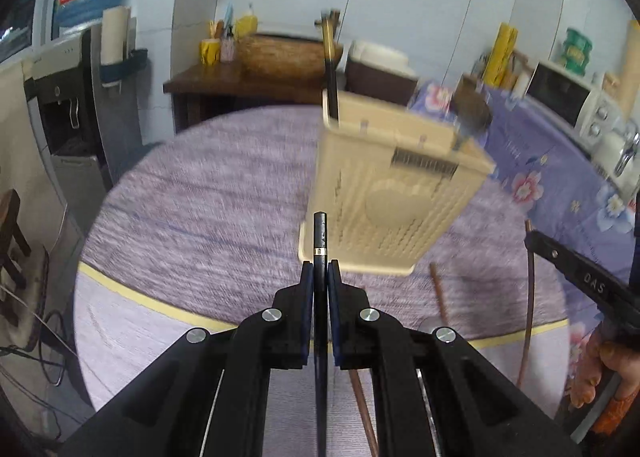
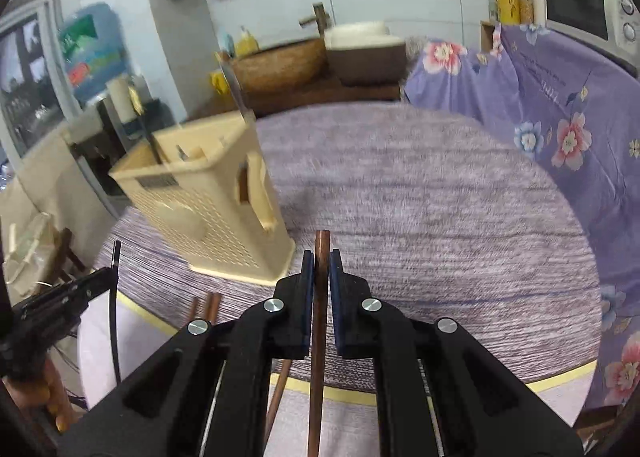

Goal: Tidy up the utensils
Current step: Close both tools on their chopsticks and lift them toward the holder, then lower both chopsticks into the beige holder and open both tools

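Observation:
My left gripper [image 1: 320, 269] is shut on a black chopstick [image 1: 320, 233] whose tip pokes out ahead of the pads, lifted above the table. My right gripper [image 2: 319, 261] is shut on a brown chopstick [image 2: 321, 249], also raised. A cream perforated utensil basket [image 1: 396, 197] stands on the round table ahead, with a dark-handled utensil [image 1: 331, 69] upright in it. In the right wrist view the utensil basket [image 2: 208, 209] is at the left. More brown chopsticks [image 2: 210, 307] lie on the cloth near the basket's base. The right gripper's arm [image 1: 580, 277] shows at the left wrist view's right edge.
The table carries a purple-grey woven cloth [image 1: 224, 193] with a yellow edge band. A floral purple cover [image 2: 560, 97] drapes furniture at the right, with a microwave [image 2: 584, 5] on it. A wooden sideboard [image 1: 224, 81] with bowls stands behind. A water dispenser [image 1: 68, 113] is at the left.

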